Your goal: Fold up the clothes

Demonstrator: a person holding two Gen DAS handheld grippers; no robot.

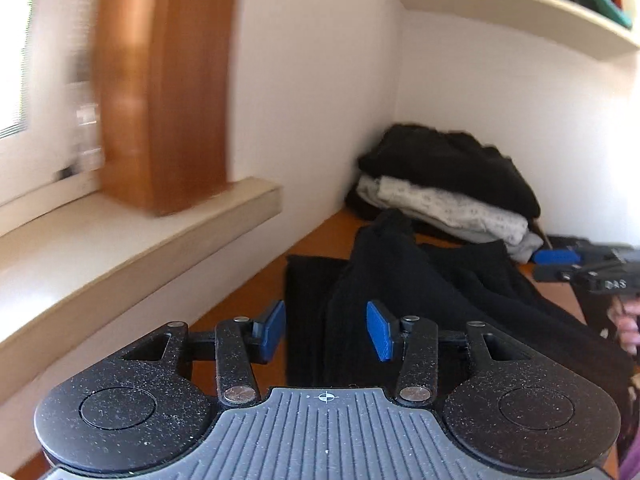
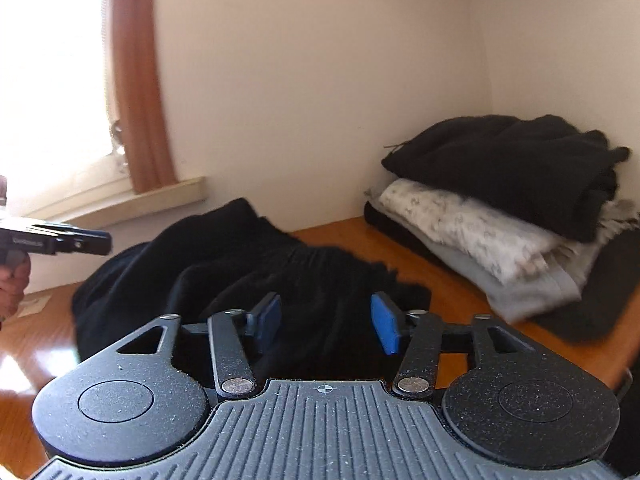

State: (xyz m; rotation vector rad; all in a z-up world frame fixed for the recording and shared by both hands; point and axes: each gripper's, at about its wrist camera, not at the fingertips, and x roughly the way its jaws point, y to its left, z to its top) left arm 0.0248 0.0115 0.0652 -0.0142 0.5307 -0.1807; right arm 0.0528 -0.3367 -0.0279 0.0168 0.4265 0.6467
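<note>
A black garment [image 2: 248,276] lies rumpled on the wooden tabletop [image 2: 452,284] near the wall, with both the left gripper [image 1: 326,332] and right gripper [image 2: 326,322] just above its near edge, jaws spread and empty, while a stack [image 2: 512,216] of folded clothes sits in the corner beyond.

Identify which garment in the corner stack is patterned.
The white garment, second from the top: it carries a faint grey print. The black one lies on it, and the grey one under it is plain.
</note>
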